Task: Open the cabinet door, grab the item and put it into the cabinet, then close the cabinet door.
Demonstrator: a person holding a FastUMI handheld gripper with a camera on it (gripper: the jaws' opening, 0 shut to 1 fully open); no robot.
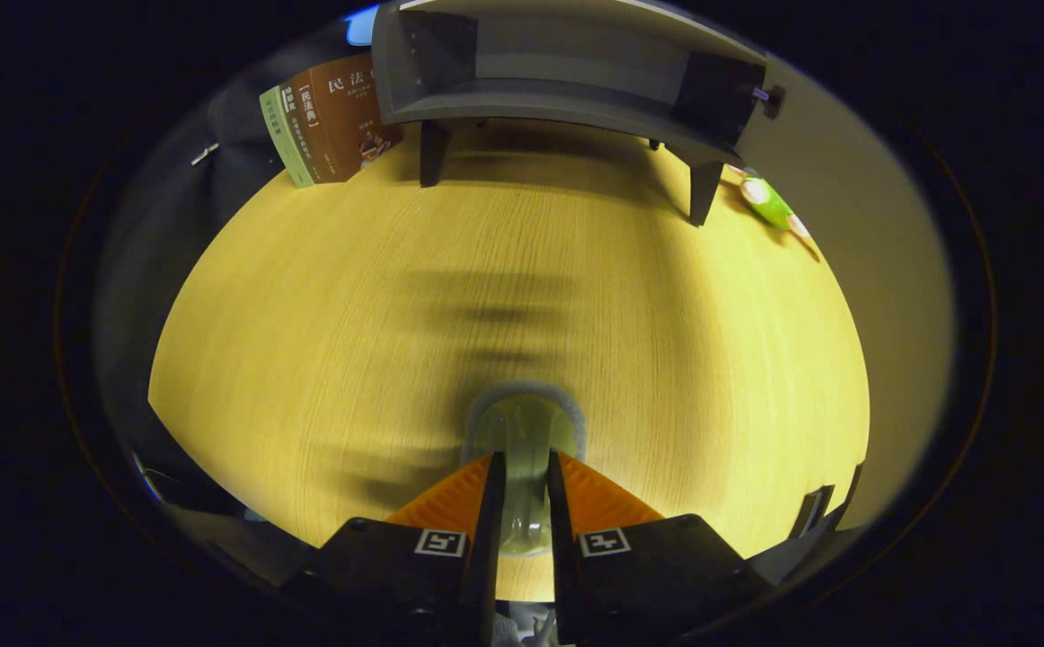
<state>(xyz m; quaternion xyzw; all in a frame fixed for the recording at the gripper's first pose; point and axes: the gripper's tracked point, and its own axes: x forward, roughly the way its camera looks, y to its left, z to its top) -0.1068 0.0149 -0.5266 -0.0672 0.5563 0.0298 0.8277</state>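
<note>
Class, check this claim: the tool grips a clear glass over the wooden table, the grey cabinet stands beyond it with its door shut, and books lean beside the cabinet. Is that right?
One thing is wrong: in the gripper view the cabinet has its door open, its inside visible. The rest holds: the tool grips the clear glass over the wooden table, and the books lean beside the cabinet.

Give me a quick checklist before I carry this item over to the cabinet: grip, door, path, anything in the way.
1. Grip: the gripper has both fingers closed on a pale translucent item, apparently a cup. Ok.
2. Item secure in the fingers: how firmly it is pinched is unclear. Cannot tell.
3. Cabinet door open: the dark interior is exposed. Ok.
4. Path: bare wooden table between the fingers and the cabinet. Ok.
5. Nearby things: books beside the cabinet on one side, green toy on the other, both off the direct line. Ok.
6. Free space inside the cabinet: partly seen. Cannot tell.
</note>
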